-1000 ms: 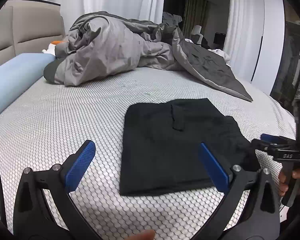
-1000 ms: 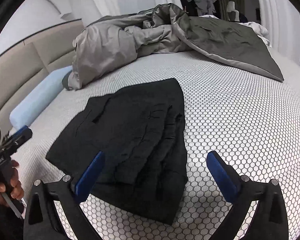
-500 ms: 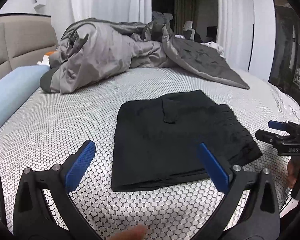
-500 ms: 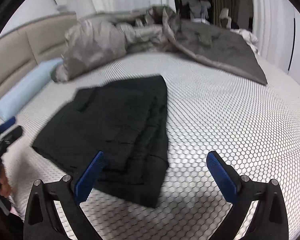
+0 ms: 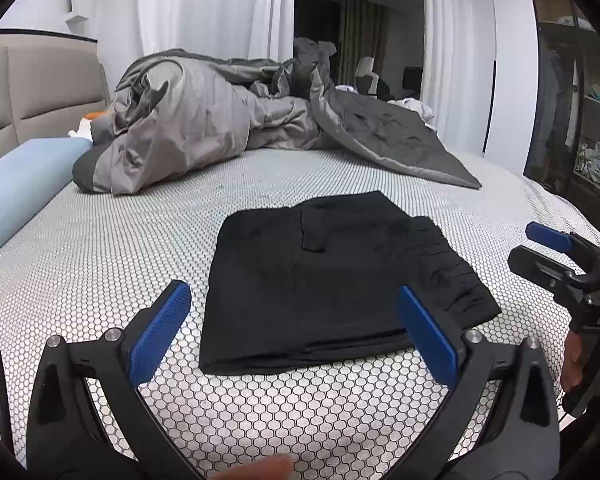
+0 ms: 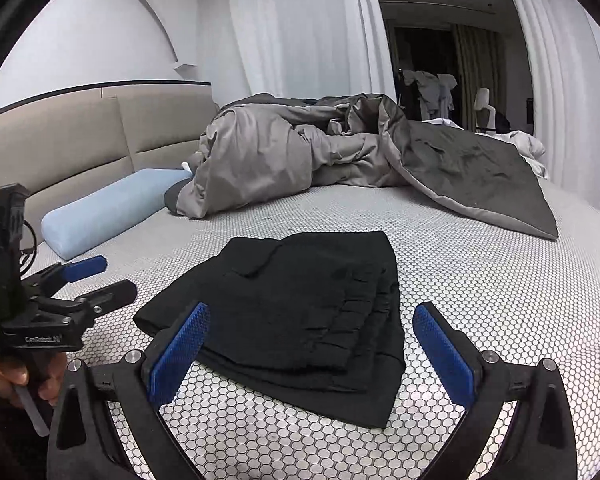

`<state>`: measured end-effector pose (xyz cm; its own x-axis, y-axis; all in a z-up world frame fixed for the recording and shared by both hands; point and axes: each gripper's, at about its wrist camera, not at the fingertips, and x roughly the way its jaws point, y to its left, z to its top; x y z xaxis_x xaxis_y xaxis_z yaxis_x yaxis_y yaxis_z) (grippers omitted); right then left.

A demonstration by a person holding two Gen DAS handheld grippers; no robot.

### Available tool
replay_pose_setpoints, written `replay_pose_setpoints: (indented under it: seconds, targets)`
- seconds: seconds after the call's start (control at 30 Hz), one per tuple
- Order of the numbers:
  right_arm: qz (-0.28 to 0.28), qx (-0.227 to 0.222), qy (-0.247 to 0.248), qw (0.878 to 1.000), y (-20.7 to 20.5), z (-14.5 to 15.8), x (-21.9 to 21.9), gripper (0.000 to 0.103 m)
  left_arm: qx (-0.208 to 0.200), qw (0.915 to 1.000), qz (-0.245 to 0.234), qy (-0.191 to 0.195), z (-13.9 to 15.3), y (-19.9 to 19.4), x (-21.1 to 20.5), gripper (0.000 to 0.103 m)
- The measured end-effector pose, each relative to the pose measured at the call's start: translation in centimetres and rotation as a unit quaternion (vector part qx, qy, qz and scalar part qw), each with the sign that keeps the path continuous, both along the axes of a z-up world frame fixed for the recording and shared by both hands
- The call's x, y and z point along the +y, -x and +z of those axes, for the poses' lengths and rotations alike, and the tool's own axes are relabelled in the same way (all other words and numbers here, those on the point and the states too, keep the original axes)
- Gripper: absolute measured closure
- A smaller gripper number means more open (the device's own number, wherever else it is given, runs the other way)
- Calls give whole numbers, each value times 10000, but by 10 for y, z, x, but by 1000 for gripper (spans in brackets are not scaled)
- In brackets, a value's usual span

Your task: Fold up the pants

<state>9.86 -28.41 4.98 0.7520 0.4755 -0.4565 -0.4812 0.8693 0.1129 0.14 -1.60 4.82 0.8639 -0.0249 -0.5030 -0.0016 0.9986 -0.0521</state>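
Both claws, left claw [image 5: 294,326] and right claw [image 6: 312,344], gape empty short of the folded pants' [image 5: 324,280] near edge.

Folded pants on the near part of the bed, both grippers held apart before them

The black folded fabric pants [image 5: 332,284] [image 6: 300,312] lie flat on the white honeycomb-patterned mattress cover [image 5: 100,256] [image 6: 500,280], towards its near edge. Behind them, across the far part of the bed, the crumpled grey duvet [image 5: 204,120] [image 6: 300,152] is heaped. The pale blue bolster pillow [image 5: 16,184] [image 6: 108,208] lies at the left, along the beige padded headboard [image 5: 40,92] [image 6: 80,140]. The left gripper [image 5: 296,332] [image 6: 96,278] sits before the pants' left side, the right gripper [image 6: 312,344] [image 5: 540,246] before their right side, both spread wide and clear of the cloth
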Motion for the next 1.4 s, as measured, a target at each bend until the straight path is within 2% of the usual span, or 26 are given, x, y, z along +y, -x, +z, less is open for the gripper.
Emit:
replay_pose_setpoints:
  seconds: [0.4, 1.4]
  targets:
    - [114, -30, 179, 9998, 6, -3, 9, 0, 47, 9999, -39, -88, -5, -3, 1, 1]
    - [126, 18, 205, 9997, 4, -5, 10, 0, 11, 9999, -14, -102, -1, -2, 3, 1]
